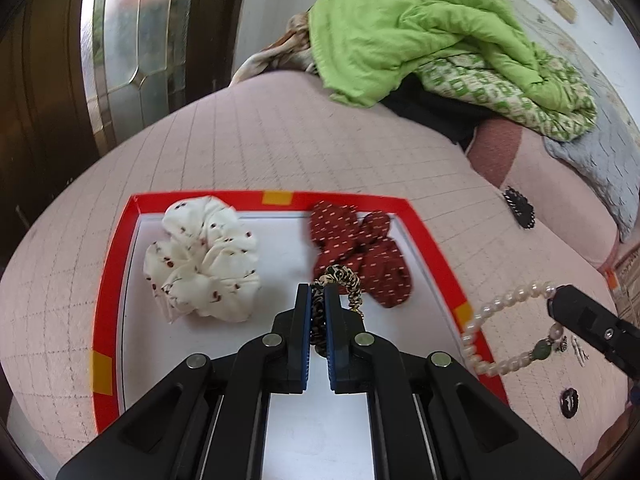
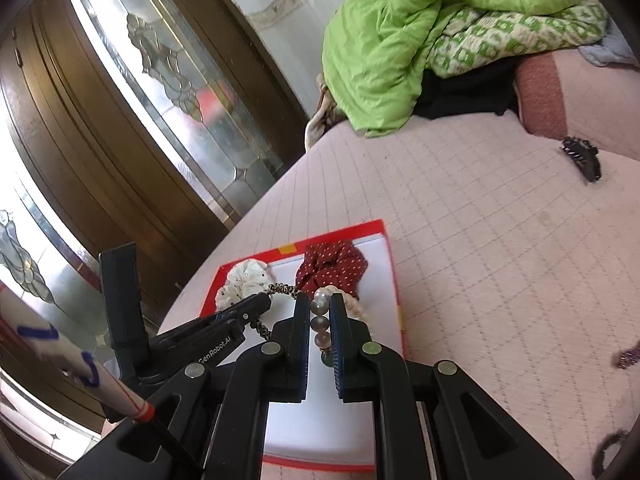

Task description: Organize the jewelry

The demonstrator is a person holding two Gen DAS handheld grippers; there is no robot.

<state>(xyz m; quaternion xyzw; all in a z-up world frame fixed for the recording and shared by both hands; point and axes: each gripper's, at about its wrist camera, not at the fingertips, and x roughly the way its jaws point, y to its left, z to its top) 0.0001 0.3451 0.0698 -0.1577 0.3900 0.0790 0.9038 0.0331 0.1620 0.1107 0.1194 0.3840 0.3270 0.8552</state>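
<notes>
The left gripper has its jaws clenched on a leopard-print hair tie, which loops out past the tips and hangs just above the white floor of a red-rimmed tray. The right gripper has its jaws clamped on a pearl bracelet; in the left wrist view the strand of pearls arcs out from those tips and droops over the tray's right rim, with a green bead low on the loop. The two grippers sit close together over the near part of the tray, the left one visible in the right wrist view just beside the right one's tips. Inside the tray, a white scrunchie with small dark red specks lies on the left, and a dark red scrunchie with pale dots lies on the right, near the far rim and close behind the hair tie. The tray rests on a pink quilted bed. Farther out on the bed lies a black hair claw, and another small black piece and a few small items lie near the right gripper. A bright green quilt is heaped at the far end of the bed, and a wooden door with patterned glass stands to the left.
</notes>
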